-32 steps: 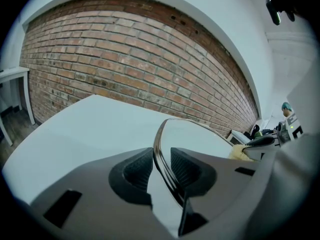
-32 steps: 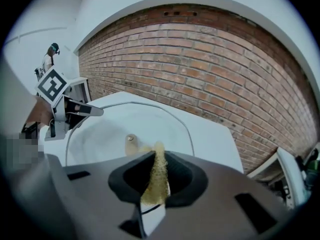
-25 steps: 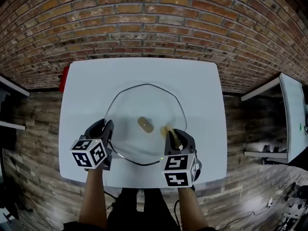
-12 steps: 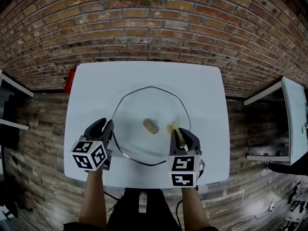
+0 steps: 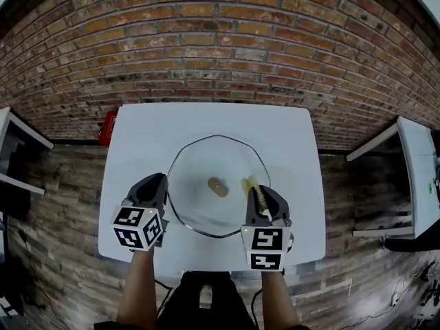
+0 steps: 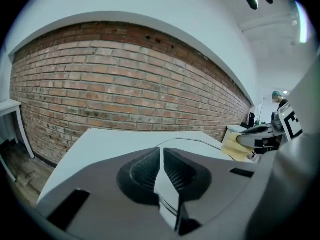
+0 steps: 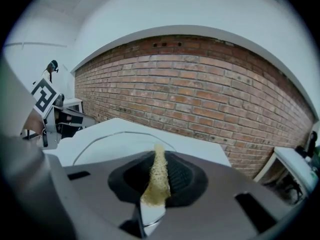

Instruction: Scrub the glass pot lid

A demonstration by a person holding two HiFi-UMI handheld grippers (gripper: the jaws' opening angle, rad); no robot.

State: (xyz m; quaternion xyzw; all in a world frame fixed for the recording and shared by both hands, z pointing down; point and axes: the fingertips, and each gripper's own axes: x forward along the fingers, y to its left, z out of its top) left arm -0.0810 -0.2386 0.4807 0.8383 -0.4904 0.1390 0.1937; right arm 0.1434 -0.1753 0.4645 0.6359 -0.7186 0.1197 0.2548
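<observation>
One glass pot lid (image 5: 206, 208), with one wooden knob (image 5: 218, 185), spreads ahead of both pairs of jaws, over the white desk (image 5: 206, 126). The left gripper (image 6: 162, 156) has just been closing its jaws, which now pinch the lid's rim between them. The right gripper (image 7: 159, 179) jaws clamp one yellow sponge (image 5: 251, 186), its tip poking out ahead of them.

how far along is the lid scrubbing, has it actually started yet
Done: the left hand-held gripper, its jaws having just been closing, appears clamped on the glass pot lid's left rim, and the right hand-held gripper is shut on a yellow sponge. In hand: the sponge hangs over the lid's right side, beside the knob. Left: the scrubbing itself; no suds or wiped patches show.
</observation>
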